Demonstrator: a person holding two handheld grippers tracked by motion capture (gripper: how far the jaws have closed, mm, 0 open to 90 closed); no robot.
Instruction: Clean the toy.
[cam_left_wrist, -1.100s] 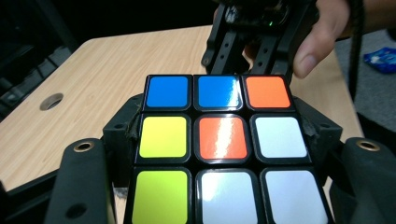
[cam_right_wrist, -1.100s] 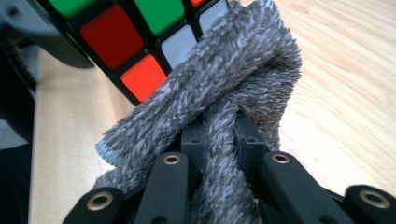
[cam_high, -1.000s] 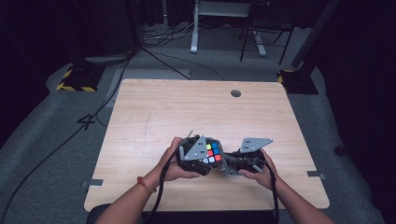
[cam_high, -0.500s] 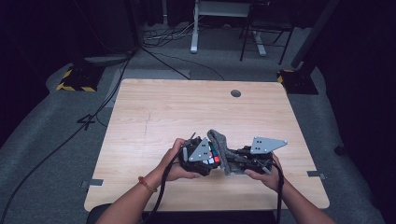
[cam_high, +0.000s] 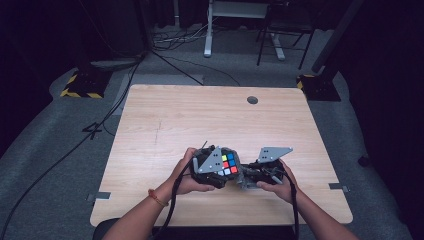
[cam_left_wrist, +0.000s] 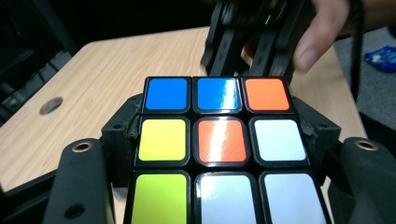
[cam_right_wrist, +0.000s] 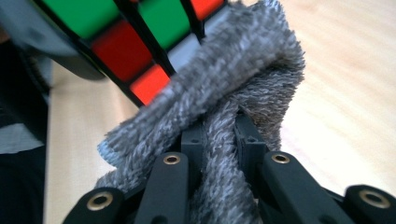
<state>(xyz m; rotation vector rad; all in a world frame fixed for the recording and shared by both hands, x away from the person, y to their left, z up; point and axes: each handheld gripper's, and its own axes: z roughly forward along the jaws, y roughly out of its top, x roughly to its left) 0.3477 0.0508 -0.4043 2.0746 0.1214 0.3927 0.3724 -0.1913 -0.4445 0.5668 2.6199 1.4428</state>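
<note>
Right gripper view: cube (cam_right_wrist: 135, 42) half behind cloth (cam_right_wrist: 224, 93)

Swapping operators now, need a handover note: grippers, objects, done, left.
Left gripper: shut on the Rubik's cube, held above the near part of the wooden table.
Right gripper: shut on a grey cloth, pressed against the cube's green-and-red side.
Done: both things gripped, cloth in contact.
Left: probably wiping the other faces; the blue, orange, white and yellow face is uncovered.

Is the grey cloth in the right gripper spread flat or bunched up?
Bunched up. The grey cloth is folded into thick ridges pinched in the right gripper, and one fold presses against the Rubik's cube.
</note>
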